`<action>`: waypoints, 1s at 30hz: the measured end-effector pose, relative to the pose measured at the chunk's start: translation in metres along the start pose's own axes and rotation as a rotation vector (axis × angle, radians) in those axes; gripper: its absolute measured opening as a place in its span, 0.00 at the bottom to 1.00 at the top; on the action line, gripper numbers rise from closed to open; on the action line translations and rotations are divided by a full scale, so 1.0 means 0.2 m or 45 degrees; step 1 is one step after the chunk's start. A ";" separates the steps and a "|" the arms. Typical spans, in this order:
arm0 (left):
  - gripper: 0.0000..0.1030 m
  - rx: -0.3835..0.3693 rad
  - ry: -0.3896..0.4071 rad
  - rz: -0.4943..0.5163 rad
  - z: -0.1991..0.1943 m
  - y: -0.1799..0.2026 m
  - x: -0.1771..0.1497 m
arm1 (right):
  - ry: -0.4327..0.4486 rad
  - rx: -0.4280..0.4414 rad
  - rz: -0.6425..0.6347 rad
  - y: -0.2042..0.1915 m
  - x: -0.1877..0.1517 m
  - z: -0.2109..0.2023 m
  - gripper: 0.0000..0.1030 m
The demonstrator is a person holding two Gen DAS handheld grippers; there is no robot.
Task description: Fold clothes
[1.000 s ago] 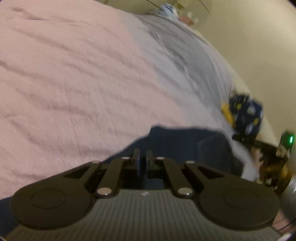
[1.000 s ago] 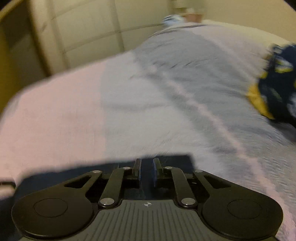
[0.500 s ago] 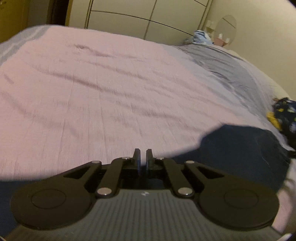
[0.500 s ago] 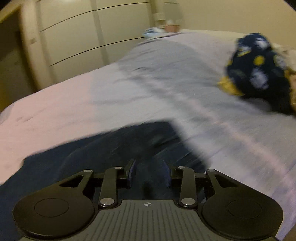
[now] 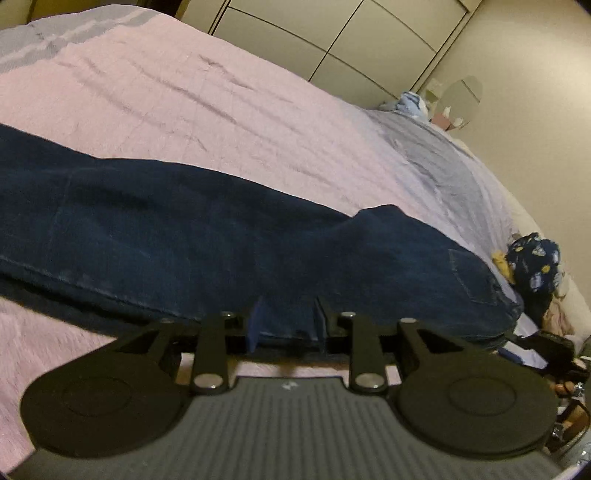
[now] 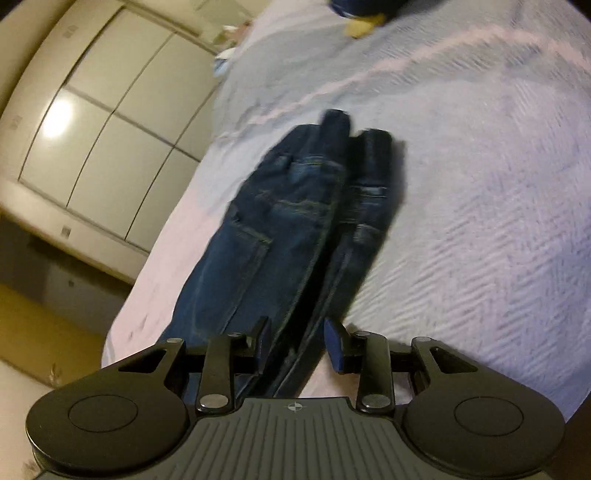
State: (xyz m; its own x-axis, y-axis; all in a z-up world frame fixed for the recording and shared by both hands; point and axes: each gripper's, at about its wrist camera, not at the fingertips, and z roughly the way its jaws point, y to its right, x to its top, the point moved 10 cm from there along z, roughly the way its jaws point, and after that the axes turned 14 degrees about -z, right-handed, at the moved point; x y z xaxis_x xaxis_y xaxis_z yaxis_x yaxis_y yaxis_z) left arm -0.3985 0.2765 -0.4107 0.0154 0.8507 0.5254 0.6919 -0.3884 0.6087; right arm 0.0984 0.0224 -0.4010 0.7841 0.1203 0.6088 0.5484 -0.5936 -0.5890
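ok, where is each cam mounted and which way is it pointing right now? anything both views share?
Left wrist: on the left gripper, looking forward along its open fingers, low across the jeans lying on the pink-and-grey bedspread, toward the wardrobe doors; only the gripper's own body shows.
Right wrist: on the right gripper, looking down the length of the jeans; open fingers and gripper body show.
Shared: jeans, bedspread, wardrobe, and the navy patterned garment further along the bed.

No readable text; wardrobe (image 6: pixel 110 147) stickers seem too blurred.
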 end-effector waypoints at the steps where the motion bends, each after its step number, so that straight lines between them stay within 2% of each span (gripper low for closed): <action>1: 0.25 0.001 0.002 0.007 0.00 0.01 -0.01 | 0.009 0.012 0.046 0.03 0.01 0.01 0.34; 4: 0.25 0.008 -0.021 -0.045 0.02 0.01 -0.01 | 0.028 0.038 0.135 0.08 0.06 0.03 0.34; 9: 0.27 -0.145 -0.056 -0.372 0.01 -0.01 -0.01 | 0.039 0.048 0.131 0.12 0.11 0.07 0.34; 11: 0.26 -0.149 -0.041 -0.456 0.02 -0.05 0.00 | 0.039 0.062 0.135 0.13 0.11 0.07 0.34; 14: 0.25 -0.129 -0.014 -0.513 0.06 -0.10 0.02 | 0.037 0.078 0.131 0.14 0.12 0.08 0.34; 16: 0.19 -0.124 -0.006 -0.518 0.08 -0.09 0.03 | 0.036 0.087 0.144 0.15 0.13 0.08 0.34; 20: 0.19 -0.125 -0.045 -0.469 0.07 -0.05 0.01 | 0.050 0.106 0.191 0.17 0.13 0.03 0.34; 22: 0.21 -0.125 -0.041 -0.484 0.04 -0.06 0.00 | 0.052 0.115 0.195 0.16 0.13 0.02 0.34; 30: 0.27 -0.148 0.048 -0.699 -0.01 -0.19 0.05 | 0.116 0.220 0.240 0.13 0.16 -0.06 0.34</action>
State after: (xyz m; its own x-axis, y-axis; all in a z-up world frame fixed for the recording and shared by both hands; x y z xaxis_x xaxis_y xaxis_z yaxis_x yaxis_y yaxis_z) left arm -0.4260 0.2994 -0.4267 -0.3517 0.9267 0.1326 0.5068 0.0693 0.8593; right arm 0.1350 0.0018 -0.3909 0.8520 -0.0564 0.5205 0.4427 -0.4532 -0.7737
